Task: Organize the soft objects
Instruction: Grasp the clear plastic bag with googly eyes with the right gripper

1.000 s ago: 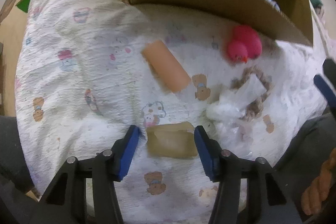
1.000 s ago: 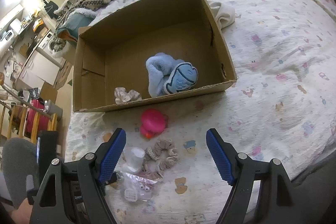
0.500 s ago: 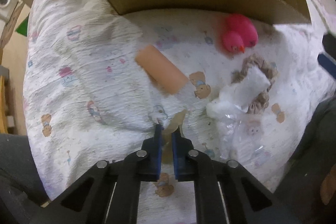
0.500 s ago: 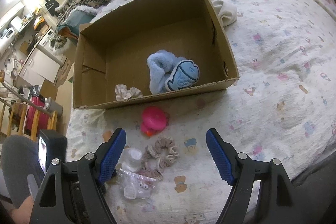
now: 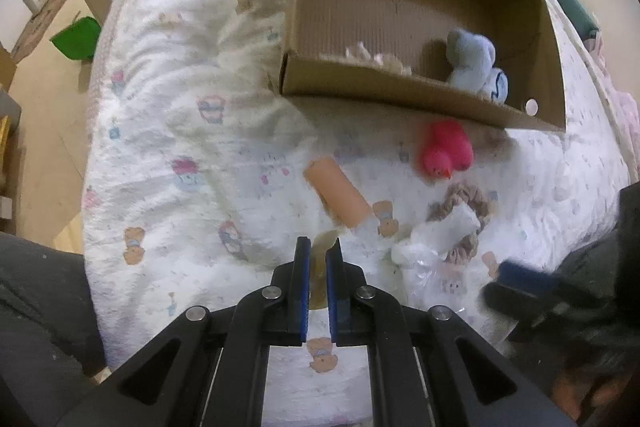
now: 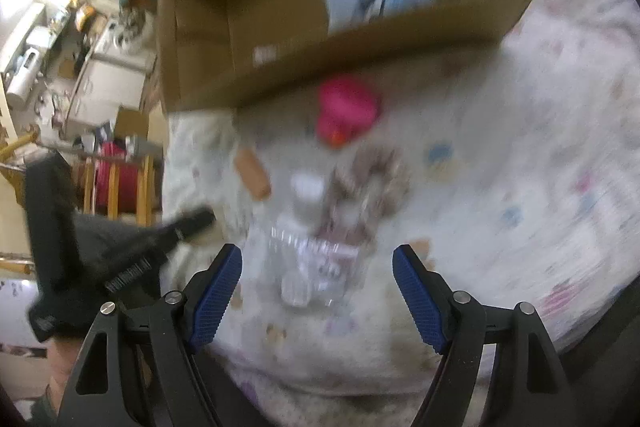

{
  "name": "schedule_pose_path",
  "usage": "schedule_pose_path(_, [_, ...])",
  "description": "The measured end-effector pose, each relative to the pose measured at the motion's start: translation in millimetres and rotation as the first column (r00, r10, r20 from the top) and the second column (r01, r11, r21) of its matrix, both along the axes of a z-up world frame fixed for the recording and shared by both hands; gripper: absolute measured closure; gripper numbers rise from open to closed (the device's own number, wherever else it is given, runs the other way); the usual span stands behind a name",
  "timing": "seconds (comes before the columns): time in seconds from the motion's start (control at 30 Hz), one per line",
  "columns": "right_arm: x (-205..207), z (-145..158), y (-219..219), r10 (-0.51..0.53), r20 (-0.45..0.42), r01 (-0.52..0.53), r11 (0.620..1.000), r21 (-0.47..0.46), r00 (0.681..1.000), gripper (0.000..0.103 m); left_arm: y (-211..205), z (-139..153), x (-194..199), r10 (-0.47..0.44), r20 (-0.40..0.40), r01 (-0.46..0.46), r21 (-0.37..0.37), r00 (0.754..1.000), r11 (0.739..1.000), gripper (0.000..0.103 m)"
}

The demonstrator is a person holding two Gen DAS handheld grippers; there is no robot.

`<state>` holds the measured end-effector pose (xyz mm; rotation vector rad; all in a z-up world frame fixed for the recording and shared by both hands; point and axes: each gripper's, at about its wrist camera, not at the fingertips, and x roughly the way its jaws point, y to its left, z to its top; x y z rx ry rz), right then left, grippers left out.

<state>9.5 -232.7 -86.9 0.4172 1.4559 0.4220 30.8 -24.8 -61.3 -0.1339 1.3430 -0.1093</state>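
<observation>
Bedding printed with bears (image 5: 168, 131) is carrying everything here, so you are working over a soft, yielding surface. Going from the left: your left gripper (image 5: 318, 259) is pinching a thin tan pad (image 5: 325, 241) edge-on, its blue pads nearly together with only the pad's edge showing above them, which suits something that flat. At about 1 o'clock from those tips the peach roll (image 5: 338, 193) is lying slantwise on the cover, not yet collected. Further right, at roughly 2 o'clock, the clear bag (image 5: 432, 247) is sitting across the beige scrunchie (image 5: 476, 203), and the pink duck (image 5: 446, 151) is resting just below the cardboard box (image 5: 400, 87) wall. Inside the box a pale scrunchie (image 5: 378, 57) and a blue plush (image 5: 474, 67) are already lying (that, I judge, is where the tan pad is going). Your right gripper (image 6: 318, 287) is hanging spread wide and empty at 6 o'clock of the bag, though its view is blurred.
</observation>
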Motion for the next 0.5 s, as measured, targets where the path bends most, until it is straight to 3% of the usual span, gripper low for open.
schedule_pose_path(0.3, [-7.9, -26.3, 48.7, 0.083, -0.042, -0.089, 0.982, -0.166, 0.996, 0.021, 11.6, 3.3, 6.0, 0.004, 0.046, -0.005, 0.011, 0.999, 1.0, 0.096])
schedule_pose_path(0.37, [-10.2, -28.7, 57.6, 0.104, -0.025, -0.107, 0.967, -0.23, 0.994, 0.042, 10.7, 3.1, 4.6, 0.001, 0.048, -0.002, 0.015, 0.999, 1.0, 0.096])
schedule_pose_path(0.5, [-16.4, -24.5, 56.9, 0.098, -0.012, -0.098, 0.971, -0.217, 0.995, 0.057, 12.3, 4.4, 3.4, 0.011, 0.053, -0.012, 0.01, 0.999, 1.0, 0.096])
